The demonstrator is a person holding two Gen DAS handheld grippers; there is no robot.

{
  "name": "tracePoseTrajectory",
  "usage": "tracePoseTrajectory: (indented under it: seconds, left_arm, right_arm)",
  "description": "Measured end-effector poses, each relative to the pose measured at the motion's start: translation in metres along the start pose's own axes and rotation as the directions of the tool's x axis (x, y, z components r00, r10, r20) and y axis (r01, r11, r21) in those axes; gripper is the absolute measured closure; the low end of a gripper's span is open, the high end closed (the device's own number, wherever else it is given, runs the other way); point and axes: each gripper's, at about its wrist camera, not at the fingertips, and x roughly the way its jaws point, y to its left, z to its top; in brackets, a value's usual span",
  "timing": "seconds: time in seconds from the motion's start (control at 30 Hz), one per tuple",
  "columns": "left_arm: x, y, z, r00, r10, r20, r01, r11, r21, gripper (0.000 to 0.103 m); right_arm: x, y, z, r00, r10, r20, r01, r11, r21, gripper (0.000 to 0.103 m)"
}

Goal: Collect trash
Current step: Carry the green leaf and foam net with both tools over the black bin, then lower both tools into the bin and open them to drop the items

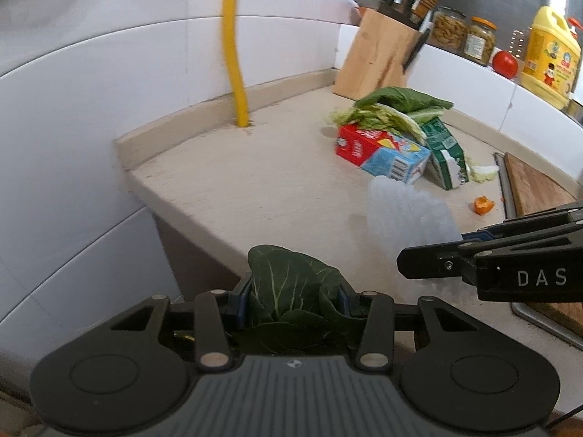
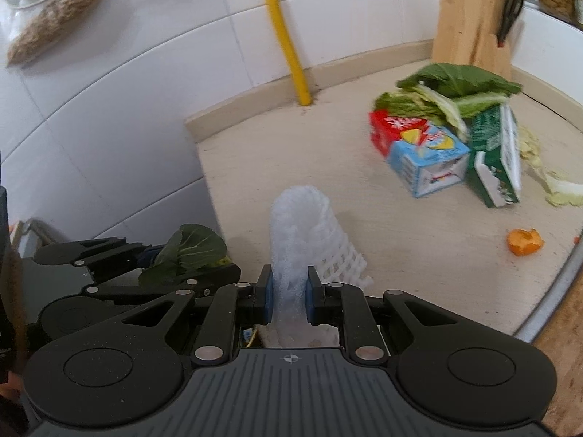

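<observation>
My left gripper (image 1: 293,300) is shut on a bunch of dark green leaves (image 1: 291,287), held at the counter's near left corner. My right gripper (image 2: 288,291) is shut on a white foam fruit net (image 2: 309,225), pinched between its blue pads. In the left wrist view the right gripper (image 1: 430,255) comes in from the right with the foam net (image 1: 408,215). In the right wrist view the left gripper (image 2: 189,262) sits at lower left with its leaves (image 2: 189,247). Farther back lie a red-and-blue carton (image 2: 419,153), a green carton (image 2: 495,160), leafy greens (image 2: 452,91) and an orange peel (image 2: 524,242).
A yellow pipe (image 1: 233,54) rises from the beige counter (image 1: 255,182) by the white tiled wall. A wooden knife block (image 1: 379,54), jars (image 1: 448,29), a tomato (image 1: 504,63) and a yellow bottle (image 1: 550,58) stand at the back right. A wooden cutting board (image 1: 535,189) lies at the right.
</observation>
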Motion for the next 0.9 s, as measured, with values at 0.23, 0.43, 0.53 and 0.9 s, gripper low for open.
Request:
tracePoseTrajectory:
  seconds: [0.23, 0.43, 0.53, 0.9]
  left_arm:
    - [-0.016, 0.024, -0.012, 0.998, 0.056, 0.004, -0.055, 0.997, -0.047, 0.066]
    - [-0.031, 0.041, -0.022, 0.995, 0.098, 0.010, -0.096, 0.992, -0.080, 0.067]
    - [-0.038, 0.048, -0.028, 0.993, 0.118, 0.012, -0.116, 0.989, -0.092, 0.067]
    - [-0.054, 0.070, -0.047, 0.985, 0.171, 0.008, -0.169, 0.978, -0.125, 0.081]
  right_arm:
    - [0.010, 0.029, 0.000, 0.999, 0.048, -0.015, -0.049, 0.998, -0.047, 0.081]
    - [0.016, 0.053, 0.000, 0.996, 0.085, -0.030, -0.087, 0.992, -0.088, 0.081]
    - [0.019, 0.064, 0.000, 0.994, 0.103, -0.036, -0.106, 0.989, -0.103, 0.081]
    - [0.028, 0.101, -0.006, 0.987, 0.147, -0.059, -0.154, 0.976, -0.152, 0.081]
